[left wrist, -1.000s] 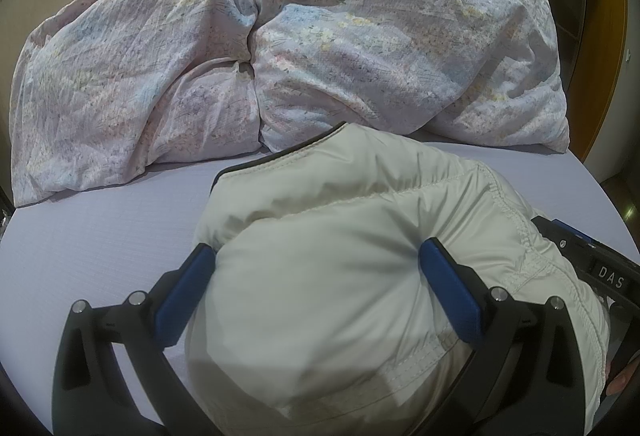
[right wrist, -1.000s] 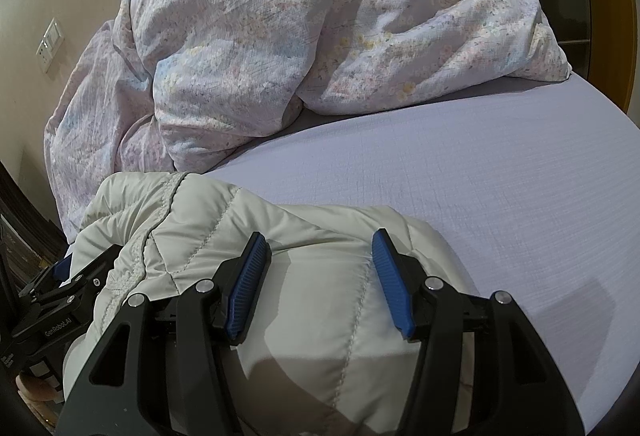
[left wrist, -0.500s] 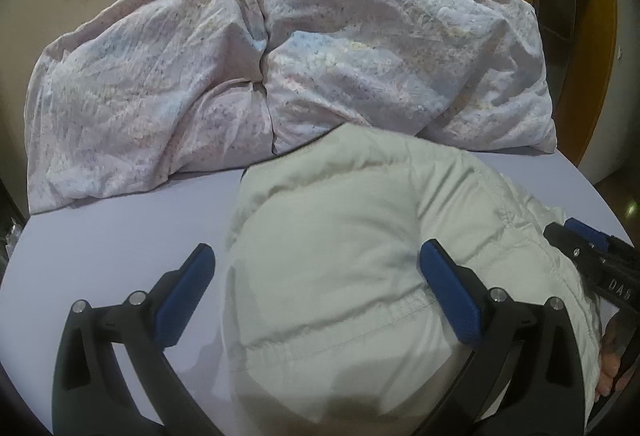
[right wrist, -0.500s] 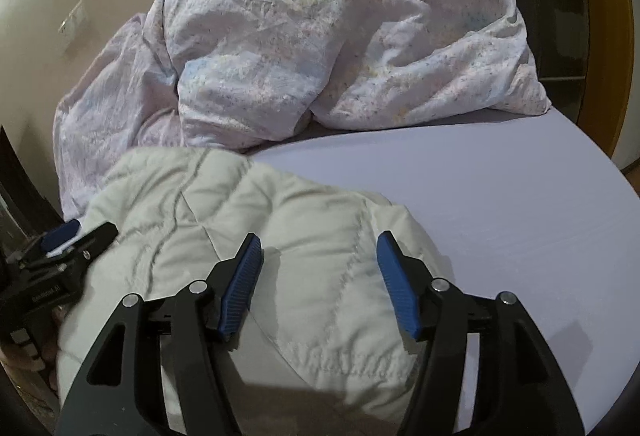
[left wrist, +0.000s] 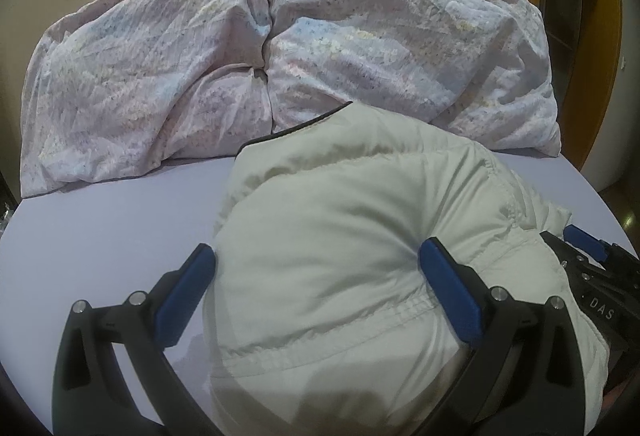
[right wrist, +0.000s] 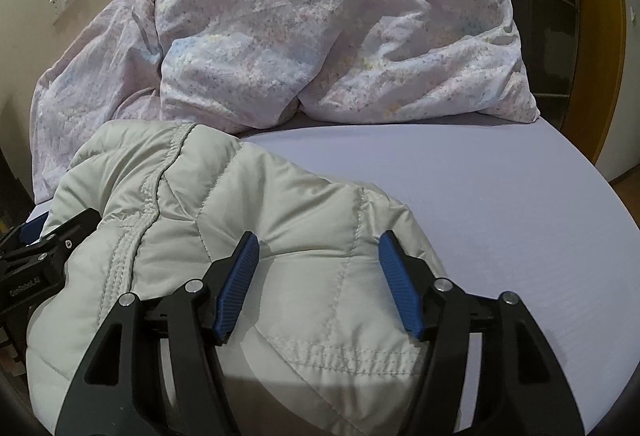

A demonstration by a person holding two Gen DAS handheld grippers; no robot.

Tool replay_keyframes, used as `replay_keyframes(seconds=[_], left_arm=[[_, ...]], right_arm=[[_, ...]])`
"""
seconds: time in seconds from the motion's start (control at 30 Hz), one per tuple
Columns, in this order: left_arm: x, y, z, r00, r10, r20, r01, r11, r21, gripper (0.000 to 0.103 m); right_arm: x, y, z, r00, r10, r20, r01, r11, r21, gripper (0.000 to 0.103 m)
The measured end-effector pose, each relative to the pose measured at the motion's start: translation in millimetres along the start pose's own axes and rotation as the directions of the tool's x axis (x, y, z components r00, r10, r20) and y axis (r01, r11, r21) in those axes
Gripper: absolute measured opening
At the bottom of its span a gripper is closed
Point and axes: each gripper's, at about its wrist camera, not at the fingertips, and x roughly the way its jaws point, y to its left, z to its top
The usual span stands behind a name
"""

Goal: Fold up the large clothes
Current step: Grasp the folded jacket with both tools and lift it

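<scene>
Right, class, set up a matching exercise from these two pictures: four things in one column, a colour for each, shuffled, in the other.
Things:
1. puffer jacket
2. bed sheet
3. duvet
4. finger pads

Colours:
A. bright blue
B. plain lilac
C. off-white
D. pale pink with a faint floral print

Pairs: 1-C, 2-B, 3-D, 4-A

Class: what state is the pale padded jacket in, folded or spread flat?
Folded: the jacket sits as a thick bundle on the bed, layers doubled.
</scene>
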Motion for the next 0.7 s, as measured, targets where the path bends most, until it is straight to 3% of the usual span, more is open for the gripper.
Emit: replay_keyframes(seconds=[0.1,0.2,0.3,0.43,0.57,0.7], left_arm=[[-6,9,-1,0.998,-0.053,-0.024,0.052,0.998,-0.033,0.101],[-21,32,-3,0.985,-0.158,-0.069,0.150,0.983,-0.109,0.101],[-34,49,-4,0.975,-0.202,-0.089,0.189,0.972,-0.136,0.101],[-45,73,-9,0.968,-0.225,-0.114,0.207,0.967,-0.149,0.101],[-44,93,-18,0.945,-0.292,-0.150,0.255,0.941,-0.224,0.101],[-42,92,-23,0.938,-0.296,-0.179,0.256,0.942,-0.216,0.101]], right_arm=[[-10,-5,6,0.999,0.019,-0.040,-0.019,1.000,0.017,0.076],[-30,-26,12,0.990,0.126,-0.057,-0.120,0.988,0.096,0.092],[-44,-47,17,0.974,0.209,-0.085,-0.192,0.966,0.173,0.097],[-52,-72,19,0.947,0.289,-0.143,-0.247,0.935,0.256,0.099],[-47,-80,10,0.924,0.326,-0.202,-0.264,0.923,0.281,0.100],[-32,-82,1,0.883,0.392,-0.259,-0.300,0.894,0.332,0.100]])
